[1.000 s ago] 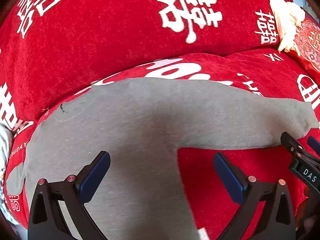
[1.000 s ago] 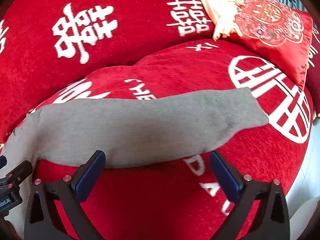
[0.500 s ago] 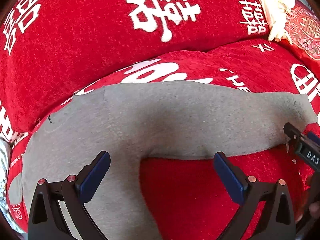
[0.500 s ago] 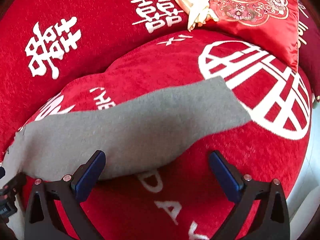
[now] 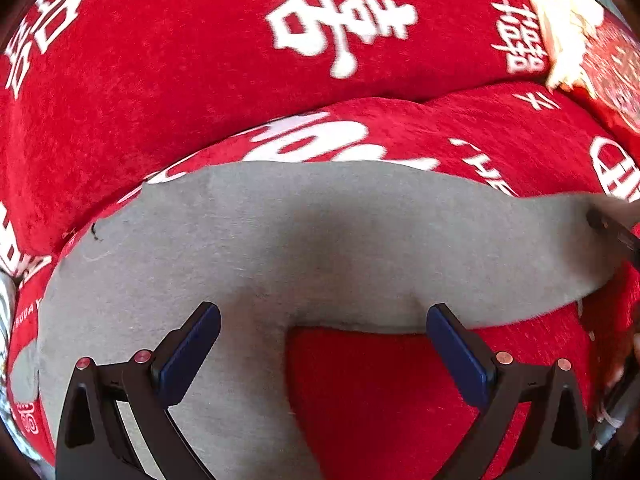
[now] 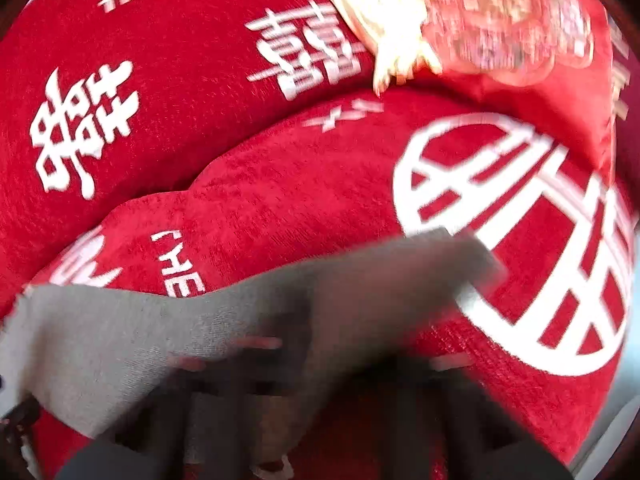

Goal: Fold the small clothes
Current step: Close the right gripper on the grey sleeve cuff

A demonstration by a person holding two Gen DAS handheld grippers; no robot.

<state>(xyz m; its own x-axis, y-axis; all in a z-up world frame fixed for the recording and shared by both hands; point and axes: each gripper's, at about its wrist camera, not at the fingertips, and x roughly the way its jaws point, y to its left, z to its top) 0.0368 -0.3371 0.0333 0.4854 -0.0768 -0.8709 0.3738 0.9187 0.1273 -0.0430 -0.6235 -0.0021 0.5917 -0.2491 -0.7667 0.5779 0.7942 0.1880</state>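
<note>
A small pair of grey trousers [image 5: 320, 248] lies spread on a red sofa seat [image 5: 400, 392]; one leg runs right, the other comes toward the camera. My left gripper [image 5: 322, 356] is open, just above the crotch of the trousers, holding nothing. In the right wrist view the grey leg [image 6: 240, 320] lies across the lower frame. My right gripper [image 6: 320, 376] is heavily blurred, its fingers look drawn together over the leg's lower edge, and its state is unclear. Its black tip [image 5: 612, 228] shows at the leg's end in the left wrist view.
The red sofa back [image 5: 200, 60] with white characters rises behind. A red embroidered cushion [image 6: 516, 24] and a cream cloth [image 6: 384, 12] sit at the back right. The seat's right edge [image 6: 600, 420] drops off to the floor.
The right gripper has moved down onto the end of the right trouser leg and its fingers have blurred and drawn inward. The left gripper has moved slightly; it stays open.
</note>
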